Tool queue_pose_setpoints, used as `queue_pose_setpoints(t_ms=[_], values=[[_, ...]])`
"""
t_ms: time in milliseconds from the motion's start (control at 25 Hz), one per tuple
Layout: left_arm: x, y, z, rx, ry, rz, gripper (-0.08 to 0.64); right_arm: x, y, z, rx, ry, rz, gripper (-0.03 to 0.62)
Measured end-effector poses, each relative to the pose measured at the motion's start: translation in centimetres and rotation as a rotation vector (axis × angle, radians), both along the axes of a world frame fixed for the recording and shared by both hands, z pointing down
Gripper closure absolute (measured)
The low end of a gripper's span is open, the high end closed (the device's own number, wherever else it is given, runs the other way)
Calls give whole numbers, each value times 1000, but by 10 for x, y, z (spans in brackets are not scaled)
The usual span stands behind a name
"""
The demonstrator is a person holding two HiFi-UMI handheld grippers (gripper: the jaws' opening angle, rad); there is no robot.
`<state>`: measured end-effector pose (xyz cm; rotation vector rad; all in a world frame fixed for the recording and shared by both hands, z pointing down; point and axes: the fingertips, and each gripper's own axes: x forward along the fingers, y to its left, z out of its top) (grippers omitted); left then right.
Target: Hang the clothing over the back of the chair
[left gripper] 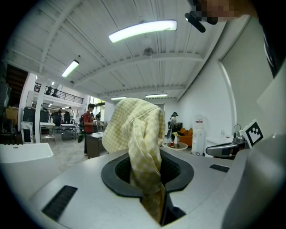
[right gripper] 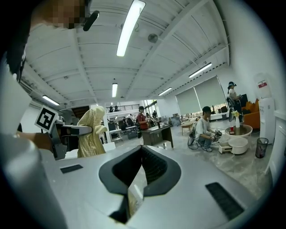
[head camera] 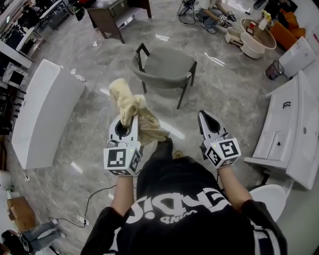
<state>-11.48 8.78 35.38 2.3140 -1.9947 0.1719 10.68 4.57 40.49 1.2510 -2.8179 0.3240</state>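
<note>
A pale yellow checked garment (head camera: 130, 104) is bunched up and hangs from my left gripper (head camera: 125, 117), whose jaws are shut on it. In the left gripper view the cloth (left gripper: 138, 134) rises out of the jaws (left gripper: 147, 176) and droops to both sides. My right gripper (head camera: 207, 117) is held level beside it, shut, with nothing between its jaws (right gripper: 142, 152). From the right gripper view the garment (right gripper: 91, 132) dangles at the left. A grey chair (head camera: 167, 67) with black legs stands on the floor ahead of both grippers, apart from them.
A long white unit (head camera: 45, 112) lies at the left and a white cabinet (head camera: 289, 129) at the right. Farther back are a dark wooden desk (head camera: 112, 17), a round white basin (head camera: 256, 35), a small bin (head camera: 274, 69) and a seated person (head camera: 212, 15). A cable (head camera: 89, 209) runs across the floor.
</note>
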Motion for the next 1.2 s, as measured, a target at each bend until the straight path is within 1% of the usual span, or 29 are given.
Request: queue_pose_setpoints(t_ms=[280,560,880,1200], values=[[-11,-43,8,3,-8,1,472,-13,-38,17,-12,11,-9,578],[-27,-99,14,-8,2,17,472,-28,-95,19,-18,22,-1,578],[-45,-172,15,-21,16,51,472,-58,-167,14,-22,24,-12,578],[-68,-229,8,-41,14,85,472,-95,-224,6,-23,25,-10,578]])
